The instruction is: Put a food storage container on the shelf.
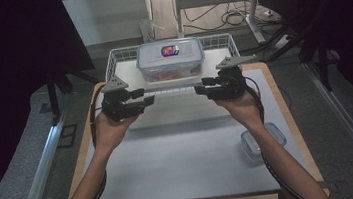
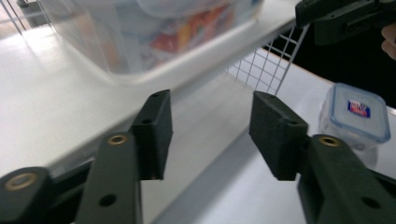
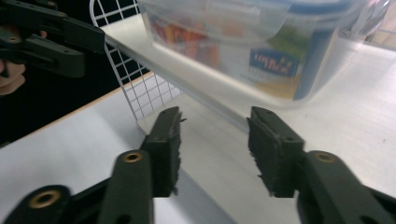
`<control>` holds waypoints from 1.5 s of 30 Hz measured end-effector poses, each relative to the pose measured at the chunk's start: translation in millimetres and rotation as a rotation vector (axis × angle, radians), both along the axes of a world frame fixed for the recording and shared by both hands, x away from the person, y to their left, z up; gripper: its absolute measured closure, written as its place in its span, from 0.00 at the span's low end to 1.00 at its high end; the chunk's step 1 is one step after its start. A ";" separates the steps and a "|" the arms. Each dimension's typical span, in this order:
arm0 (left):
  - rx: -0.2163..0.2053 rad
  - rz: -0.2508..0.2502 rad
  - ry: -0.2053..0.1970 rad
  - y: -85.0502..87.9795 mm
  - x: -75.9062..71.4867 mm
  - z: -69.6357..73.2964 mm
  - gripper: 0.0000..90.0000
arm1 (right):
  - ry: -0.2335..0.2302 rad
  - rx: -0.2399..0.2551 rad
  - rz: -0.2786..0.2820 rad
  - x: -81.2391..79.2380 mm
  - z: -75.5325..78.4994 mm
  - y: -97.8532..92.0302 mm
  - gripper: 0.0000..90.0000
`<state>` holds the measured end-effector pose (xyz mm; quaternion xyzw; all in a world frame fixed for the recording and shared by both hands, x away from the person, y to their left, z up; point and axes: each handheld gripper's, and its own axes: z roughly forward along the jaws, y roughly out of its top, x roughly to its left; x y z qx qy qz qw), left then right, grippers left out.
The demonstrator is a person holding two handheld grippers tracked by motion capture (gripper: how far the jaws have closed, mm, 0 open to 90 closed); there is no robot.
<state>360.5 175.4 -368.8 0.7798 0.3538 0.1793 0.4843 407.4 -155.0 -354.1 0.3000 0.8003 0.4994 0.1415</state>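
Two grippers parted, empty | left gripper (image 1: pixel 145 95), right gripper (image 1: pixel 202 86) beside wire tray (image 1: pixel 110 66) | box (image 1: pixel 170 59) inside

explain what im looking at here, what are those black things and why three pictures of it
A person holds a black hand tool in each hand, each ending in a two-jaw claw: the left claw and the right claw. One camera looks down from above; the other two ride on the claws. On the white table stands a white wire tray with a large clear food container on it. A small lidded container sits near the right forearm. Both claws are open at the tray's front edge and hold nothing.
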 end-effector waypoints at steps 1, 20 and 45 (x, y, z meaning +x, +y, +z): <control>0.020 0.003 -0.006 -1.3 -5.3 -4.0 0.45 | -0.001 -0.006 0.002 -3.4 -4.0 -0.9 0.52; 0.062 0.005 -0.025 -10.9 -49.4 -41.7 0.17 | -0.025 -0.041 0.016 -36.7 -39.7 -10.8 0.18; 0.050 0.004 0.047 -7.3 -80.2 -109.5 0.04 | 0.000 -0.032 -0.003 -81.3 -94.1 -31.1 0.07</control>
